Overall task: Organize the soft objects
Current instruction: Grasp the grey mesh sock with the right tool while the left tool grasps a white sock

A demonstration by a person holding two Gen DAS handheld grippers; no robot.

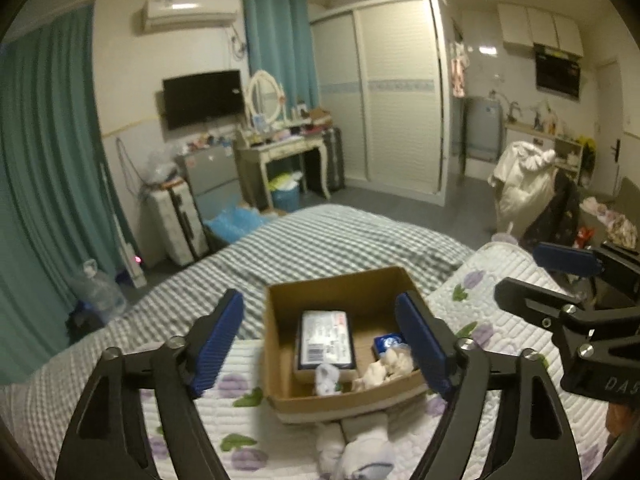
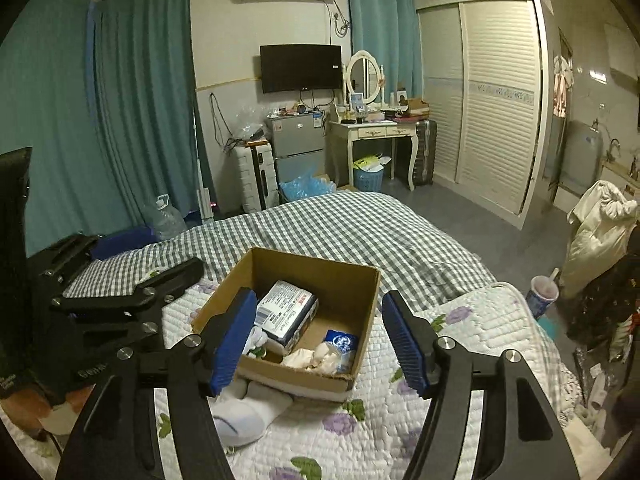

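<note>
Tissue pack [image 2: 285, 314] label in cardboard box [image 2: 352, 276]: print illegible.

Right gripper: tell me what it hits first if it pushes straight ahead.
Probably the open cardboard box on the quilt, near its front wall; the open right gripper frames it. Depth is unclear.

Both wrist cams sit low over the bed, close to the cardboard box [image 1: 344, 344] [image 2: 296, 320], facing the far TV [image 1: 203, 98] [image 2: 301, 67] wall. Left views the box from its left, right from its right; each catches the other rig at frame edge.
</note>
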